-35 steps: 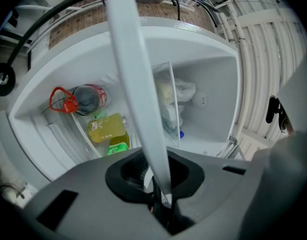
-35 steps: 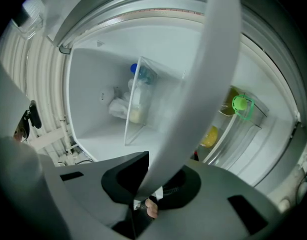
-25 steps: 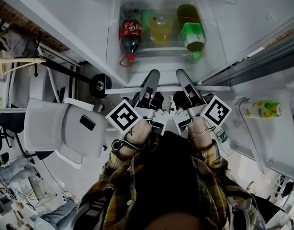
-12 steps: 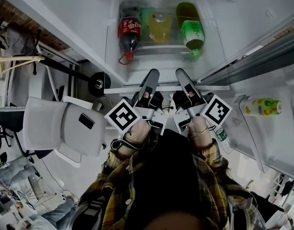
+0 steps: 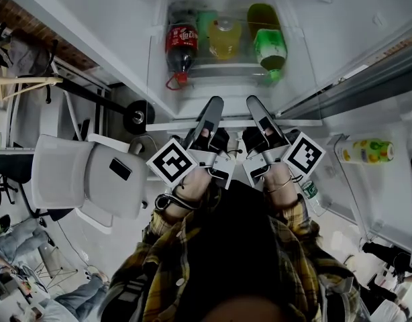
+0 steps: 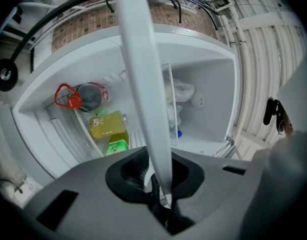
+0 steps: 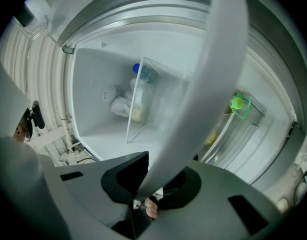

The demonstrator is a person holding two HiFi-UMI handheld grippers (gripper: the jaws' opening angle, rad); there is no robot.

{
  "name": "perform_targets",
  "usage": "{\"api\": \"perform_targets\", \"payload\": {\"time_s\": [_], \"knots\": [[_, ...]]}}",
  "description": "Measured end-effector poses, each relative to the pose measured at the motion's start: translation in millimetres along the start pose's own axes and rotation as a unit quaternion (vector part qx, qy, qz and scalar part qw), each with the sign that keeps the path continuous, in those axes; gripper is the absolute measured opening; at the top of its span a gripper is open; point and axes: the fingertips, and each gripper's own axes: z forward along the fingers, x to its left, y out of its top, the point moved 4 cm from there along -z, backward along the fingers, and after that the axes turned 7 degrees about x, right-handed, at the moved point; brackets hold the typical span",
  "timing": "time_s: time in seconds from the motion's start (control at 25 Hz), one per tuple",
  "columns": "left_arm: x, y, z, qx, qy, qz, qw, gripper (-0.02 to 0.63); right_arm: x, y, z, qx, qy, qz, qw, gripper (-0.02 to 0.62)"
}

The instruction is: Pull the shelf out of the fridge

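Chair (image 5: 85,176): white, far left, outside the fridge.
Cola bottle (image 5: 180,45): red label and red cap, lying at the left of the bottle row, seen under the shelf glass.
Left gripper (image 5: 214,104): jaws clenched on the shelf's white front rim, left of its middle; the rim runs straight between the pads in the left gripper view.
Shelf (image 5: 301,122): glass, in the open fridge (image 5: 125,39), white front rim on the near side, spanning the opening.
Yellow bottle (image 5: 225,40): middle of the row.
Right gripper (image 5: 254,104): grasping the same rim, just beside the left gripper.
Green bottle (image 5: 270,49): right end of the row.
Door bottle (image 5: 366,151): yellow-green, lying in a bin far right.
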Motion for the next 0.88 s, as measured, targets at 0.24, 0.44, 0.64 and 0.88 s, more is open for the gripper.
{"api": "perform_targets", "payload": {"time_s": [0.24, 0.44, 0.64, 0.88], "knots": [[0.6, -1.6, 1.6, -0.002, 0.001, -0.002, 1.0, 0.048, -2.0, 1.3, -0.7, 0.001, 0.002, 0.004, 1.0, 0.061], [2.2, -2.2, 1.5, -0.001, 0.003, -0.003, 1.0, 0.048, -3.1, 0.9, -0.8, 0.001, 0.002, 0.005, 1.0, 0.061], [2.5, -0.8, 2.5, 0.002, 0.002, -0.002, 1.0, 0.048, -3.5, 1.5, -0.1, 0.001, 0.001, 0.008, 1.0, 0.061], [0.2, 9.3, 2.9, 0.001, 0.001, 0.002, 1.0, 0.048, 0.5, 2.2, 9.1, 0.003, 0.001, 0.008, 1.0, 0.061]]}}
